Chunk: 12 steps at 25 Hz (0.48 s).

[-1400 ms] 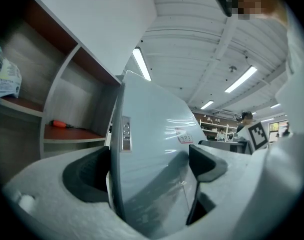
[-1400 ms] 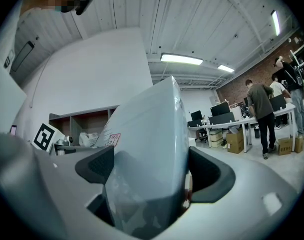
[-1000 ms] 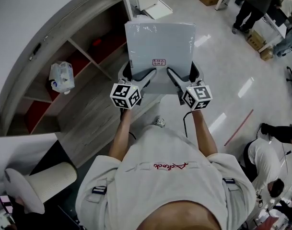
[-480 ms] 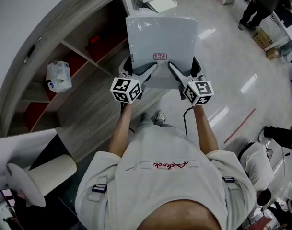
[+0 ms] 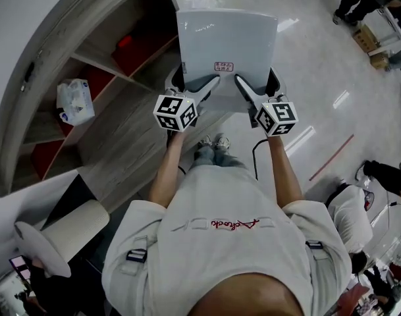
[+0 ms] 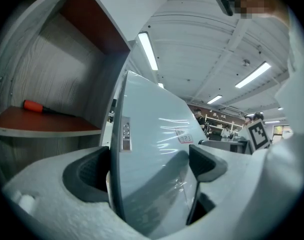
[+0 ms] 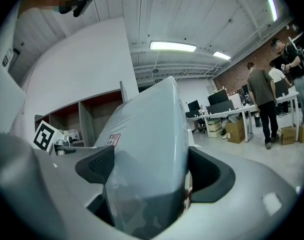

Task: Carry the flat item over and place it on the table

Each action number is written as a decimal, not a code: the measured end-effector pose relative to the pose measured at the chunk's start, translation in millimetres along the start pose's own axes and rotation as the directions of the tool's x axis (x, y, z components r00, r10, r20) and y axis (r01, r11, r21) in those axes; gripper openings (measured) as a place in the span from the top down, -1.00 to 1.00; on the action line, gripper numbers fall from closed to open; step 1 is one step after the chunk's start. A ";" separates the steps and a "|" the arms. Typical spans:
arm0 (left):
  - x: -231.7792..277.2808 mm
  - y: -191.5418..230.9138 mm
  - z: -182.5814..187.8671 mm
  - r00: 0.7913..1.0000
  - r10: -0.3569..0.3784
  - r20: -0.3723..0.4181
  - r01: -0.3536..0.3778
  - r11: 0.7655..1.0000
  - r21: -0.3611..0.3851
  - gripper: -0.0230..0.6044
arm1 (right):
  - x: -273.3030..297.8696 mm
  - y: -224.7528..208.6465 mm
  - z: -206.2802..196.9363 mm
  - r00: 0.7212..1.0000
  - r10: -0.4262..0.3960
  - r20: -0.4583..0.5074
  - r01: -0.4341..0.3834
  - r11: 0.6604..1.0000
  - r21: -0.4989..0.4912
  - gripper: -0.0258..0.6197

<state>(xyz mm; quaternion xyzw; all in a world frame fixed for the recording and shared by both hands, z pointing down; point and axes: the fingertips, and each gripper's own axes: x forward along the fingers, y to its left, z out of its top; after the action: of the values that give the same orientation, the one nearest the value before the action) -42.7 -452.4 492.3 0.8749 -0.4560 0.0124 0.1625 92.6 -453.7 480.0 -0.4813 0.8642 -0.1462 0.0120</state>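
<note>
Carrying a flat grey item [image 5: 226,41], wrapped in glossy film, out in front of the body. Clamped along its near edge in the left hand-held gripper [image 5: 197,82] and, just beside it, in the right hand-held gripper [image 5: 256,82], with the dark pads of each pressed against the two faces. Held clear of every surface, above the shiny floor [image 5: 319,78] and the end of a curved wooden shelf unit [image 5: 62,51]. Marked near the held edge with a small red-printed label [image 5: 223,66]. Seen in the left gripper view against a shelf compartment, with a red-handled tool [image 6: 34,106] lying on its red board. Seen in the right gripper view against an open room, with people [image 7: 261,99] standing by worktops [image 7: 226,114] well beyond. Also on the shelves, well apart from the load: a clear-wrapped pack [image 5: 74,102].
</note>
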 end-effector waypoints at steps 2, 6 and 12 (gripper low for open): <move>-0.4 0.1 -10.2 1.000 0.001 -0.022 -0.001 1.000 -0.011 -0.68 | -2.1 -1.7 -10.1 1.000 -0.006 -0.017 0.006 1.000 0.015 -0.53; -1.3 -0.2 -35.4 0.998 -0.005 -0.069 0.002 0.999 -0.043 -0.68 | -8.4 -5.7 -34.3 0.998 -0.024 -0.061 0.026 0.999 0.043 -0.53; -9.4 10.4 -75.1 0.992 -0.001 -0.124 -0.012 0.995 -0.102 -0.68 | -8.8 -2.7 -73.1 0.991 -0.034 -0.129 0.043 0.997 0.064 -0.53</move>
<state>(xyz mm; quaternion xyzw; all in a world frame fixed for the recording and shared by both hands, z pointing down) -47.0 -428.3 564.7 0.8617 -0.4473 0.0438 0.2354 87.8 -430.1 549.7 -0.4868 0.8485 -0.2055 -0.0302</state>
